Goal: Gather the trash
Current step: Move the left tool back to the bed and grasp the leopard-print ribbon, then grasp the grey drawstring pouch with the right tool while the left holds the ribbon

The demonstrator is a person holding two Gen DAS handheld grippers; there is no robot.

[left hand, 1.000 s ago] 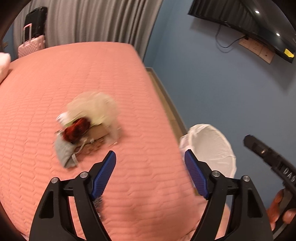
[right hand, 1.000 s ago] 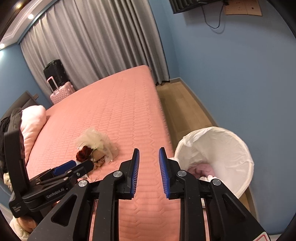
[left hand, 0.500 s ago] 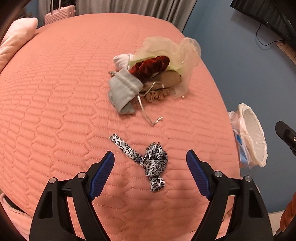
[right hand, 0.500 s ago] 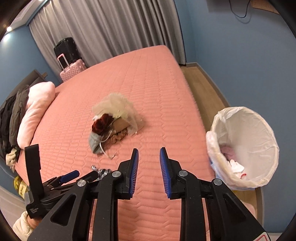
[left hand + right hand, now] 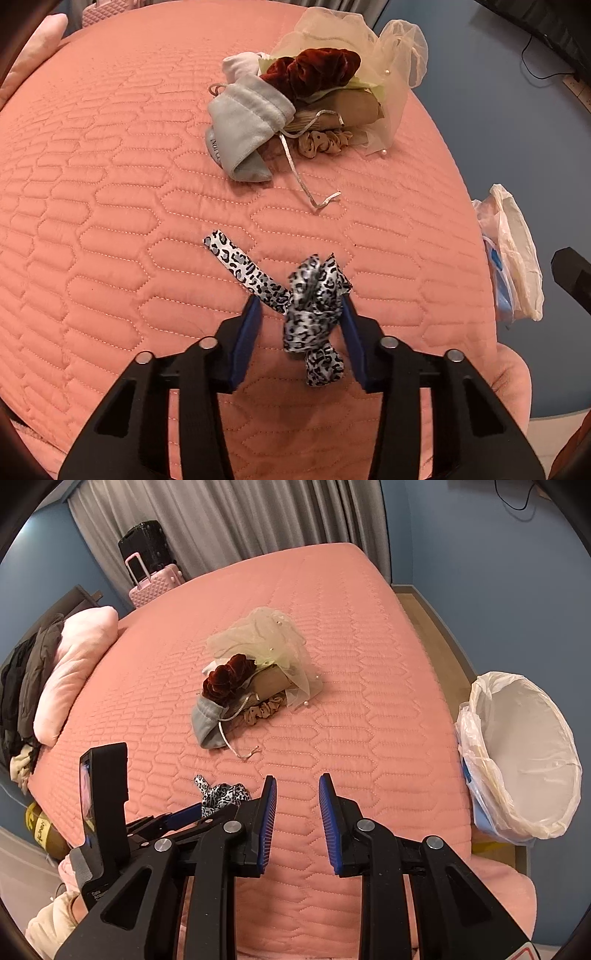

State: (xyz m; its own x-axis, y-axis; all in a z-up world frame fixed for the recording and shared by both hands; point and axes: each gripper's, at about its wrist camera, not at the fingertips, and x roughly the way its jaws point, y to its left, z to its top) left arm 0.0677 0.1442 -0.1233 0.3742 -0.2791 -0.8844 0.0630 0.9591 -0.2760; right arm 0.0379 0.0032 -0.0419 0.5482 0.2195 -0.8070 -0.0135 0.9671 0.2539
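The bed (image 5: 369,686) carries everything, its quilted pink cover serving as the work surface. The bin (image 5: 524,753) stands on the floor just beside the bed's right edge, lined with a white bag and tilted open toward the bed, probably so trash can go in with a short swing of the arm. A pillow (image 5: 74,672) and dark clothes lie at the far left, and two suitcases (image 5: 151,568) stand by the curtain, well apart from the work.

Mid-bed sits the pile (image 5: 314,96): gauzy cream fabric, a dark red velvet scrunchie, a tan scrunchie, a brown packet and a grey drawstring pouch, all touching, apparently gathered there to be picked off one at a time.

Nearer the bed's front edge lies the leopard ribbon (image 5: 314,306), apart from the pile, one tail stretched out to the left. The left gripper (image 5: 301,304) points steeply down over it and its jaws have just been closing; the knot is between them, the right pad at the fabric, the left pad short of it, so the grip looks not yet complete. The right gripper (image 5: 297,794) hovers over bare quilt, jaws narrowly apart and empty, likely waiting its turn.

Writing: dark letters on the pouch's edge, too curled to read; white print on the left gripper's body, too small to make out.
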